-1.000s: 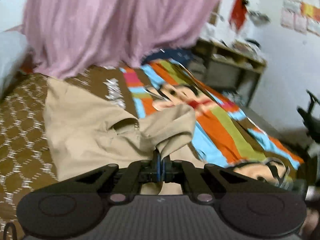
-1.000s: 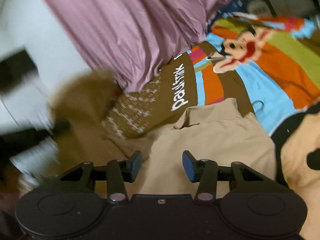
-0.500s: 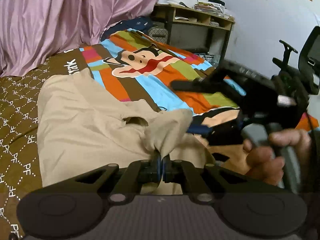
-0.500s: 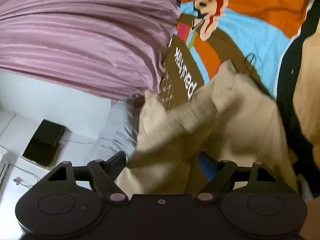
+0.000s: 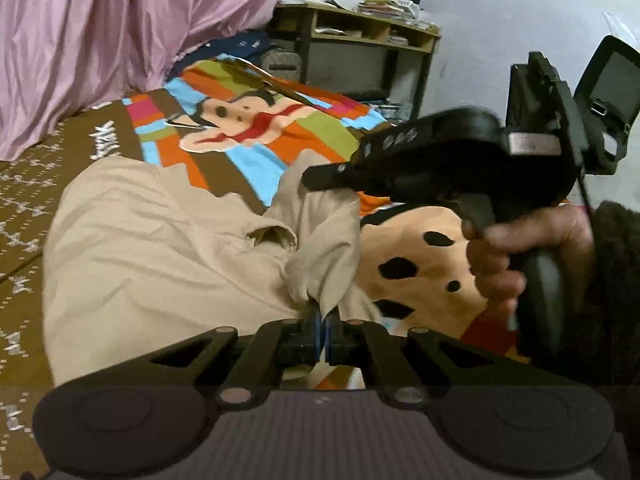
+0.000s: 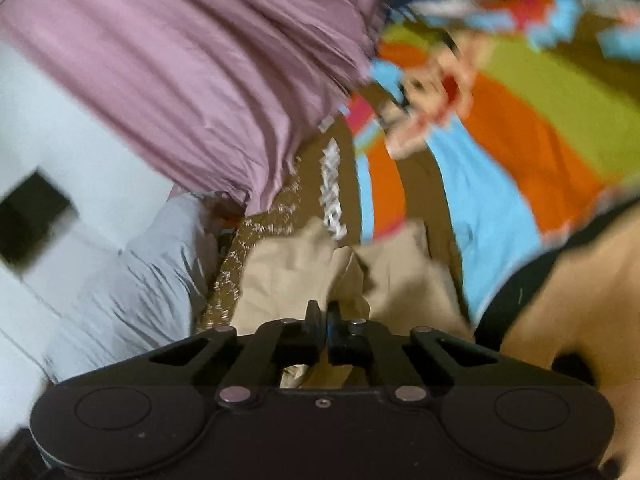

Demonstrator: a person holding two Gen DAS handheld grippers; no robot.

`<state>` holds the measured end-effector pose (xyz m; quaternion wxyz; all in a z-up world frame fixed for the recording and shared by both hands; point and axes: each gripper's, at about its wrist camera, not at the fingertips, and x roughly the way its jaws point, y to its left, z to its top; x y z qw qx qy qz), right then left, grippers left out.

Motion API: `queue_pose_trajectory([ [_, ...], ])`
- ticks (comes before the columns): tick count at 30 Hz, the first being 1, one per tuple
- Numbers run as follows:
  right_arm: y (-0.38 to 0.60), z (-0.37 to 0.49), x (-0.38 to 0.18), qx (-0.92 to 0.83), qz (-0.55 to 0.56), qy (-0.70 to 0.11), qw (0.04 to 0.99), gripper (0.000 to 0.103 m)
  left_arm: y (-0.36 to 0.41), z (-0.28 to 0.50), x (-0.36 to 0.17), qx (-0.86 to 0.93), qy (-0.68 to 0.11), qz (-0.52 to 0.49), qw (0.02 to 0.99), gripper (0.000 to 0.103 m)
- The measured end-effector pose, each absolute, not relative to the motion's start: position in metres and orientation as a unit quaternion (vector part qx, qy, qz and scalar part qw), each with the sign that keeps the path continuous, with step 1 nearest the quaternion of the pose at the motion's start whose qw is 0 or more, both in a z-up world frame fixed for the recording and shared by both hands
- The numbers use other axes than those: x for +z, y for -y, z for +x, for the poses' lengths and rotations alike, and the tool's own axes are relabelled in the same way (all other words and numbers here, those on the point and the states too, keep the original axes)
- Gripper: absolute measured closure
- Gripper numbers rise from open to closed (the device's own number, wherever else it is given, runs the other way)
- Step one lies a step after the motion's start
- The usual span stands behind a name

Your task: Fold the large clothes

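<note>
since a second ago the right gripper point(image 6: 323, 322) has swung in from the side of the bed to the beige garment point(image 5: 160, 248), its jaws first spreading, then just closing, and the left wrist view now takes in the person's hand point(image 5: 520, 252) on its handle. nearest the lens, the left gripper point(image 5: 322, 330) is pressed together on a bunched fold of the garment, cloth rising straight from between its blue pads. the right gripper's jaws stand pinched on another raised edge of the same cloth, though blur softens the contact. the garment lies crumpled on the bedspread point(image 5: 248, 168), a striped cartoon-monkey print with a brown patterned border, most of it spread left of the left gripper. just right of the garment, the right gripper's black body hangs over the bedspread's big monkey face and blocks the far corner. beyond the garment, a pink curtain point(image 5: 120, 40) falls to the bedspread's edge; a wooden shelf unit point(image 5: 360, 52) stands behind. a grey pillow point(image 6: 132, 280) sits beside the garment.
</note>
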<state>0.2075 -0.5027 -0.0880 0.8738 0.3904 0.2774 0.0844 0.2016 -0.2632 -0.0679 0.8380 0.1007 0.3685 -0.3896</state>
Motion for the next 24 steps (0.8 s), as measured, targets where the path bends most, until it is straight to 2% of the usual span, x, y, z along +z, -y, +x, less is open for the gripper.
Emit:
queue_pose_trajectory([
  [3,0.499,0.205,-0.088,0.05,0.311,-0.285,0.905,0.101,0.277,0.209,-0.095,-0.389,-0.401,0.106,0.823,0.103],
  [6,0.499,0.208,-0.117,0.017,0.283,-0.324,0.903,0.101,0.277,0.217,-0.121,-0.385,-0.427,0.109,0.81,0.103],
  [9,0.501,0.207,-0.146,-0.002,0.287,-0.356,0.889,0.101,0.268,0.219,-0.116,-0.393,-0.424,0.094,0.81,0.102],
  [12,0.499,0.204,-0.15,-0.002,0.286,-0.355,0.89,0.101,0.258,0.218,-0.1,-0.408,-0.423,0.068,0.806,0.096],
  [13,0.497,0.204,-0.15,-0.003,0.279,-0.353,0.893,0.101,0.254,0.216,-0.094,-0.412,-0.419,0.062,0.807,0.091],
  [14,0.494,0.206,-0.151,-0.007,0.271,-0.353,0.895,0.101,0.25,0.215,-0.087,-0.417,-0.413,0.06,0.808,0.08],
  [15,0.493,0.207,-0.153,-0.009,0.265,-0.353,0.897,0.101,0.243,0.212,-0.077,-0.421,-0.404,0.061,0.81,0.073],
  [16,0.492,0.209,-0.154,-0.011,0.26,-0.352,0.899,0.101,0.236,0.209,-0.067,-0.422,-0.389,0.062,0.817,0.06],
  [17,0.491,0.213,-0.153,-0.011,0.249,-0.348,0.904,0.101,0.23,0.206,-0.058,-0.419,-0.376,0.061,0.824,0.051],
  [21,0.479,0.226,-0.141,-0.01,0.17,-0.331,0.928,0.101,0.186,0.208,-0.025,-0.367,-0.329,0.02,0.87,0.038],
  [22,0.474,0.228,-0.14,-0.009,0.15,-0.331,0.932,0.101,0.176,0.213,-0.022,-0.342,-0.325,0.006,0.882,0.032],
  [24,0.468,0.23,-0.143,-0.01,0.125,-0.337,0.933,0.099,0.155,0.233,-0.025,-0.282,-0.337,-0.027,0.898,0.03],
])
